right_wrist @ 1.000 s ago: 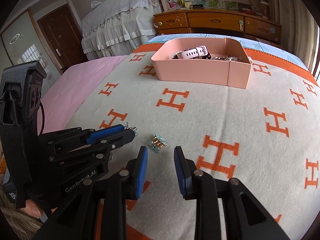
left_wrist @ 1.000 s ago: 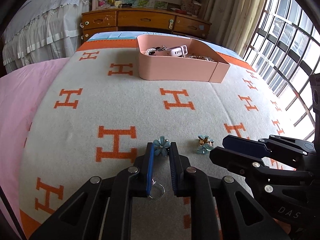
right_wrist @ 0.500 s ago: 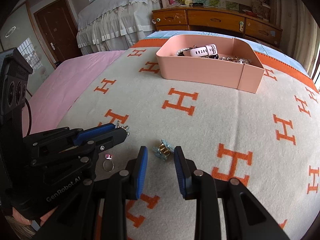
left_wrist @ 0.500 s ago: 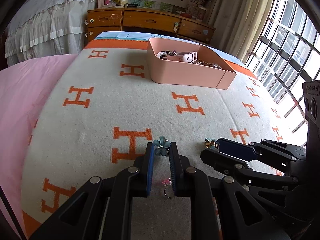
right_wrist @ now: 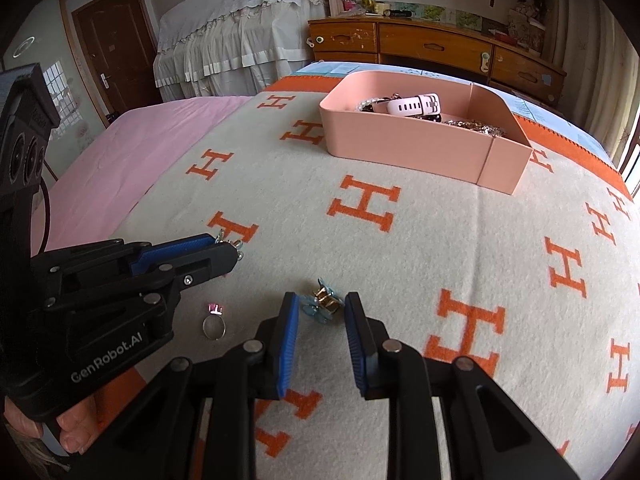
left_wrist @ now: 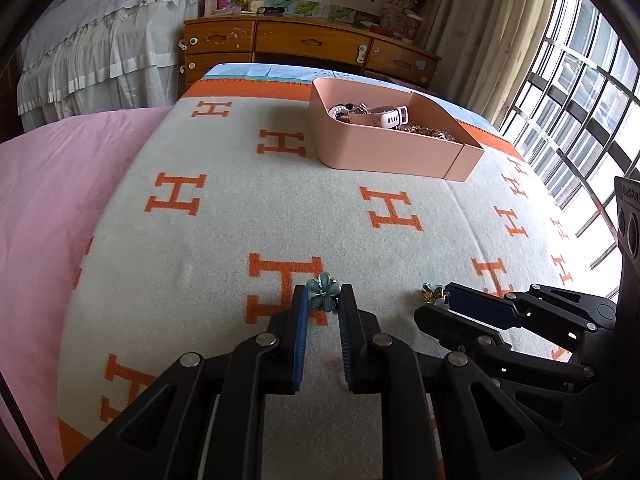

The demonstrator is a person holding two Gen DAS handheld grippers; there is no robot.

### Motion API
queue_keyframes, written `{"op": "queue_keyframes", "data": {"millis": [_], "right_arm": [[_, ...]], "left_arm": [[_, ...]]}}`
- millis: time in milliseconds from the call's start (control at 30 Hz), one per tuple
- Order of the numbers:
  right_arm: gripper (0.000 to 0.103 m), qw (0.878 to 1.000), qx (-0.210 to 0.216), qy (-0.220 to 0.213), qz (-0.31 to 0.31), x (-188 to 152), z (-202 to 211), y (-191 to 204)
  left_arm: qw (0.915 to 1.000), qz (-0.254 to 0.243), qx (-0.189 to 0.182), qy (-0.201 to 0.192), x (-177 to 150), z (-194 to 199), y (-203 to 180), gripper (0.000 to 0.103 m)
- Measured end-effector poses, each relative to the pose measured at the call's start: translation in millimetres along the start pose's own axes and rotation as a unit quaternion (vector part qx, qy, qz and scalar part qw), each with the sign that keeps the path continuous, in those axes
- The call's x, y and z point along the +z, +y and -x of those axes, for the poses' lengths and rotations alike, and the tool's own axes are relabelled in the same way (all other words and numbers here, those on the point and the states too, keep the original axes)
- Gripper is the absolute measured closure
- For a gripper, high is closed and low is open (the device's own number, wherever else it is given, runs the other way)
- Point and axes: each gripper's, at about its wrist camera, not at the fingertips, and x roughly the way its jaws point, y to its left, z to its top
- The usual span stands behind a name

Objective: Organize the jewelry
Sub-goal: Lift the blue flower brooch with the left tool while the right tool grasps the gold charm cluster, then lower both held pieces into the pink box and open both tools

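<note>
the right gripper [right_wrist: 320, 308] has just been narrowing around the second blue flower clip [right_wrist: 322, 307], lower centre, not yet pinching, while the left gripper [left_wrist: 323, 298] clenches its own blue flower clip [left_wrist: 322, 295], so both look nearly ready for the pink tray [right_wrist: 404, 148].

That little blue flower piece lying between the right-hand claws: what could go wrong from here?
The right gripper has just been closing around the second blue flower clip, which lies tilted on the soft blanket; the pads might nudge it aside or pinch only a petal. The left gripper holds its own flower clip only at the tips, so it could slip out. The small ring nearby could be overlooked.
</note>
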Motion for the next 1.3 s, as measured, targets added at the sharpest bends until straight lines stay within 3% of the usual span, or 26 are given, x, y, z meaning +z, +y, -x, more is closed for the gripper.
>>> {"op": "queue_keyframes", "data": {"millis": [200,367,500,900,1100,1300], "right_arm": [[0.079,1.000,0.017,0.005,-0.004,-1,11,-4],[0.079,0.999,0.027,-0.018,-0.014,15,39,-15],[0.079,0.999,0.032,-0.039,-0.022,36,64,-27],[0.079,0.990,0.018,-0.135,-0.043,140,142,-72],[0.079,0.987,0.019,-0.143,-0.075,190,144,-101],[0.079,0.990,0.028,-0.087,-0.107,213,92,-132]], "left_arm": [[1.0000,-0.004,0.007,0.002,9,10,-4,0.090],[0.9998,-0.019,0.001,-0.001,31,28,-12,0.090],[0.9992,-0.036,-0.012,-0.008,63,46,-24,0.090],[0.9950,-0.083,-0.023,-0.052,183,84,-81,0.090],[0.9949,-0.088,-0.002,-0.050,229,57,-99,0.090],[0.9970,-0.076,0.014,0.004,249,-18,-96,0.090]]}}
